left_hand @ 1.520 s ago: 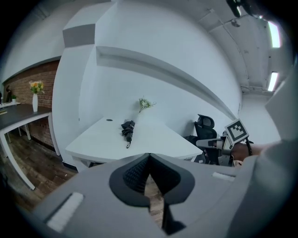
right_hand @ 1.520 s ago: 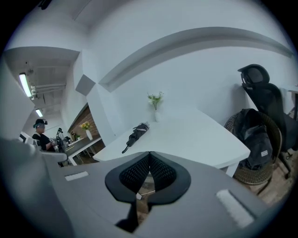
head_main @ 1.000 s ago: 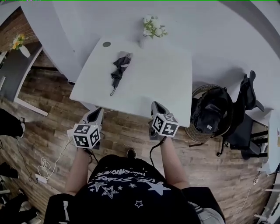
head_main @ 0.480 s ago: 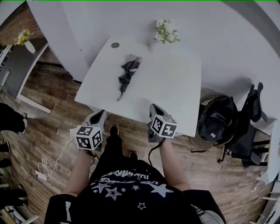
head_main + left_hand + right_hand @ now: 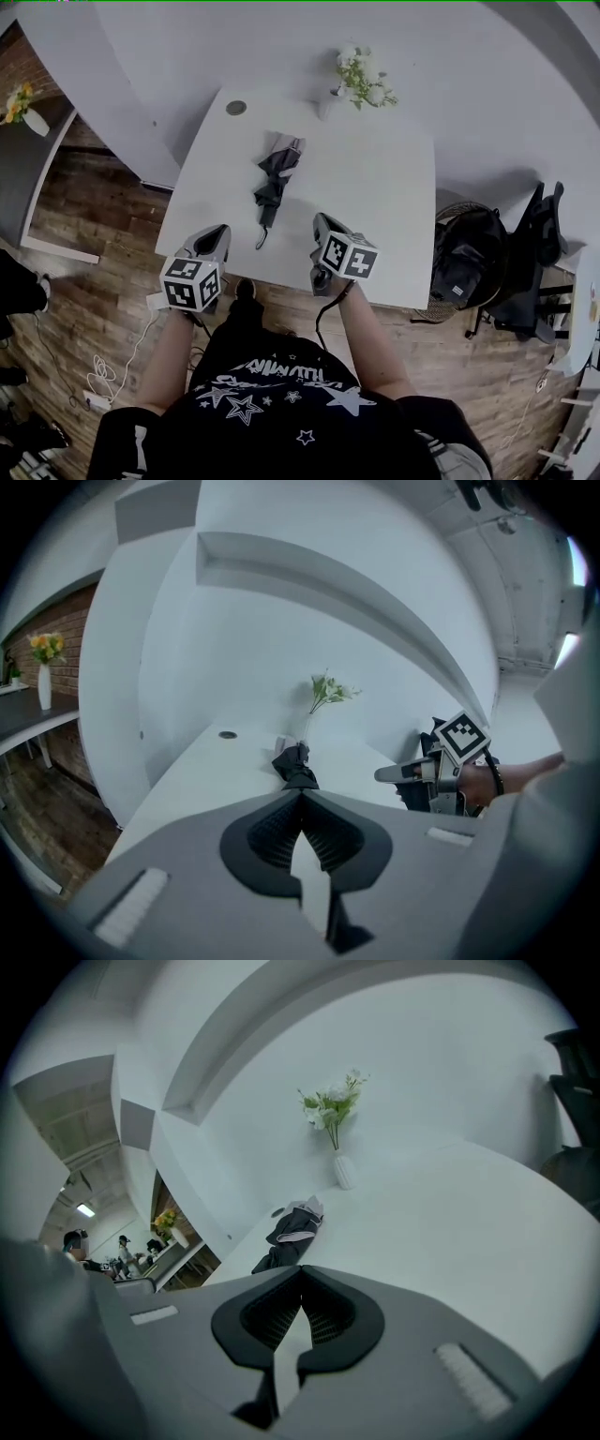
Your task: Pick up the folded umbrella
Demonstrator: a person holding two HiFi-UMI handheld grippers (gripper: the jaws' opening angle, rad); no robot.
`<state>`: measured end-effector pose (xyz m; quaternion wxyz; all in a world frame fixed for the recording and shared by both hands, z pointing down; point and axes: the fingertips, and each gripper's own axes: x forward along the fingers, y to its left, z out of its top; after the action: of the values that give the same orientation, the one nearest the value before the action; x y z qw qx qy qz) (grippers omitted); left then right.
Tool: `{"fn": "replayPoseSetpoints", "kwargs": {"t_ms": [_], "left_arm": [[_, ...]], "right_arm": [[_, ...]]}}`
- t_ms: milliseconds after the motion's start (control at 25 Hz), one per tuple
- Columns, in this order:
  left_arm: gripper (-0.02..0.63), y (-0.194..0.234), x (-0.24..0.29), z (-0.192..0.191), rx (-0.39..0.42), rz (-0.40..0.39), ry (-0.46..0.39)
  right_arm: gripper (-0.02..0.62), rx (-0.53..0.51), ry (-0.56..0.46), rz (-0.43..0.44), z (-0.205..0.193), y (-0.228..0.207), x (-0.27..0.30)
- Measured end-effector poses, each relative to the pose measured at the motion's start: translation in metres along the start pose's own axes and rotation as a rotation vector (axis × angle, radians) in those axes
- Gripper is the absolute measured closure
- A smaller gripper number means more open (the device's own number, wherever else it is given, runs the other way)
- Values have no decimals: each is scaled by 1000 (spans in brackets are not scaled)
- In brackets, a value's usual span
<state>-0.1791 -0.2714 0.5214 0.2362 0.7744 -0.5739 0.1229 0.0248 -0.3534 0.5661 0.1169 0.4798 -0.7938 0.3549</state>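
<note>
The folded dark umbrella (image 5: 275, 175) lies lengthwise on the white table (image 5: 375, 187), left of its middle, with its strap end toward me. It also shows in the left gripper view as the umbrella (image 5: 296, 766) and in the right gripper view as the umbrella (image 5: 291, 1230). My left gripper (image 5: 218, 231) is at the table's near edge, short of the umbrella and to its left, shut on nothing. My right gripper (image 5: 319, 221) is over the near edge to the umbrella's right, shut and empty. Neither touches the umbrella.
A vase of white flowers (image 5: 361, 75) stands at the table's far edge, with a round grommet (image 5: 236, 108) at the far left corner. A basket with a black bag (image 5: 469, 262) and a dark chair (image 5: 539, 248) stand right of the table. Cables (image 5: 103, 370) lie on the wood floor at left.
Both grippers have moved forward, from over the floor to the table's near edge, closer to the umbrella. The person has stepped nearer the table. Both stay shut.
</note>
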Motion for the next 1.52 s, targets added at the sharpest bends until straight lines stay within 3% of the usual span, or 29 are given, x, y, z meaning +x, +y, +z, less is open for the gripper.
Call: {"fn": "replayPoseSetpoints", "kwargs": {"t_ms": [240, 400, 680, 880, 1240, 1520], "left_arm": [[606, 40, 41, 20, -13, -46, 34], [606, 60, 62, 25, -23, -75, 61], [606, 87, 89, 34, -33, -123, 88], [606, 101, 105, 38, -34, -157, 108], [606, 116, 118, 32, -35, -206, 142], [606, 118, 124, 32, -49, -226, 136]], "right_arm": [[573, 43, 66, -26, 11, 16, 57], [524, 90, 115, -20, 10, 26, 89], [376, 155, 207, -40, 3, 38, 130], [301, 171, 266, -104, -5, 37, 154], [287, 73, 312, -270, -12, 40, 166], [309, 33, 305, -307, -12, 42, 171]]}}
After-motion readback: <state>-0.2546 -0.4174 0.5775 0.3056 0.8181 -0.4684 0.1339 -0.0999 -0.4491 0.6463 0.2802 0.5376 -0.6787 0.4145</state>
